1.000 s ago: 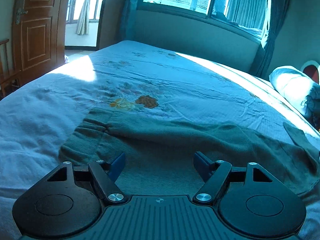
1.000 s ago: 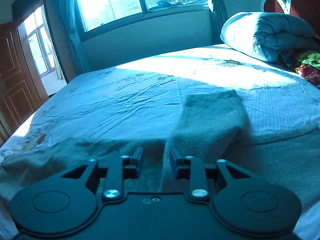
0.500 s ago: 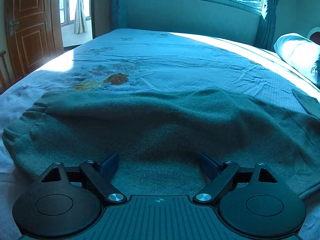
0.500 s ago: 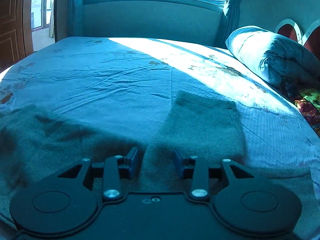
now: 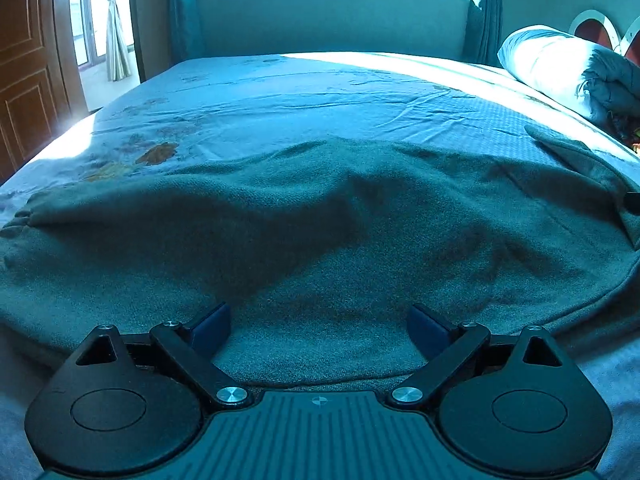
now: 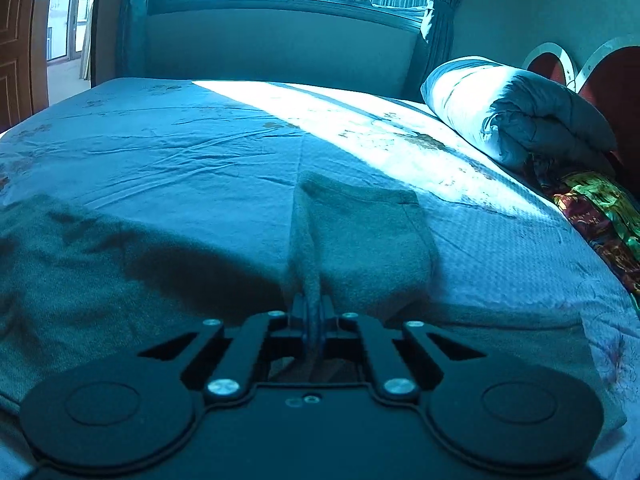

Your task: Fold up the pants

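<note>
- Now the right hand-held gripper (image 6: 313, 307) has just closed, pinching a raised fold of the grey-green fleece pants (image 6: 360, 236).
- Left hand-held gripper (image 5: 319, 326) has just spread wide over the same pants, pads gripping nothing.

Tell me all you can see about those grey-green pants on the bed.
The pants look like soft, fuzzy fleece, grey-green, rumpled and spread across the blue bedsheet. One leg lies flat, pointing toward the window. The right tongs are shut on a ridge of that leg's cloth; the left tongs stand open over the wide part, gripping nothing.
</note>
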